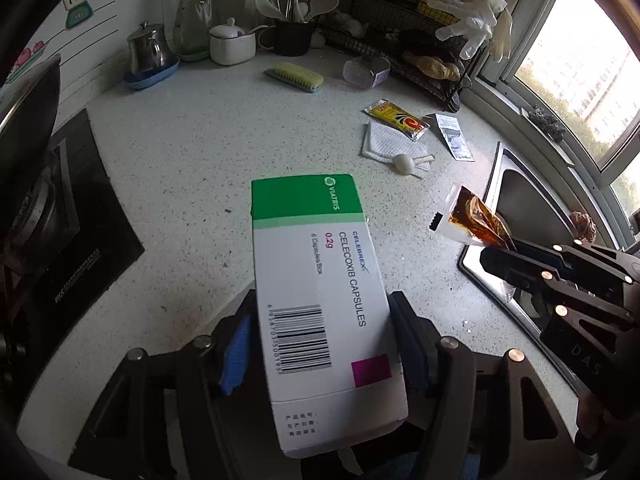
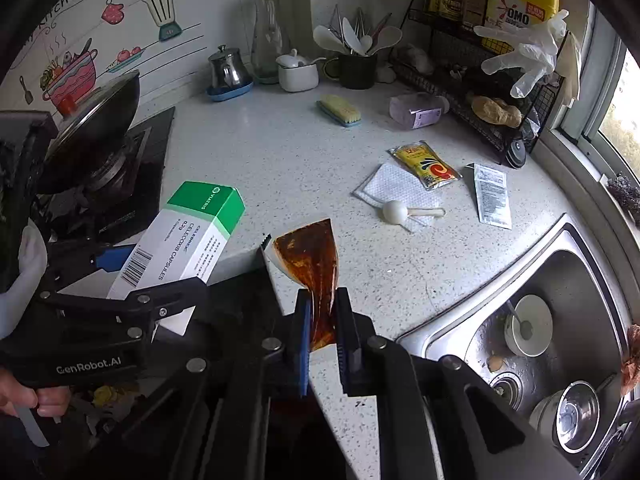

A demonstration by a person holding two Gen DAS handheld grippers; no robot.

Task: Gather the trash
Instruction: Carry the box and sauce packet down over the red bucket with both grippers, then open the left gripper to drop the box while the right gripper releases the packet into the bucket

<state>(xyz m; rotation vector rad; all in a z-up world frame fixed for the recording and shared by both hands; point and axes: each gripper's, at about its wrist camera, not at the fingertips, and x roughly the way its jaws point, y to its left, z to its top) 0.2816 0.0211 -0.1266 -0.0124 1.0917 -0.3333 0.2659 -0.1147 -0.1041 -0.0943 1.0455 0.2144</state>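
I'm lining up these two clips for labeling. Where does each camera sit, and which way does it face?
Left wrist: on the left gripper, looking down over the counter toward the back wall; its fingers clamp the medicine box; the right gripper shows at right.
Right wrist: on the right gripper, facing counter and sink; its fingers pinch a sauce packet; the left gripper and a hand show at left.
Shared: box, sauce packet, yellow sachet, brush.

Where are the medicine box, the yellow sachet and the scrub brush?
medicine box (image 1: pixel 320 280), left wrist view, on its printed white face.
yellow sachet (image 2: pixel 426 164), right wrist view, on its middle.
scrub brush (image 2: pixel 340 110), right wrist view, on its bristles.
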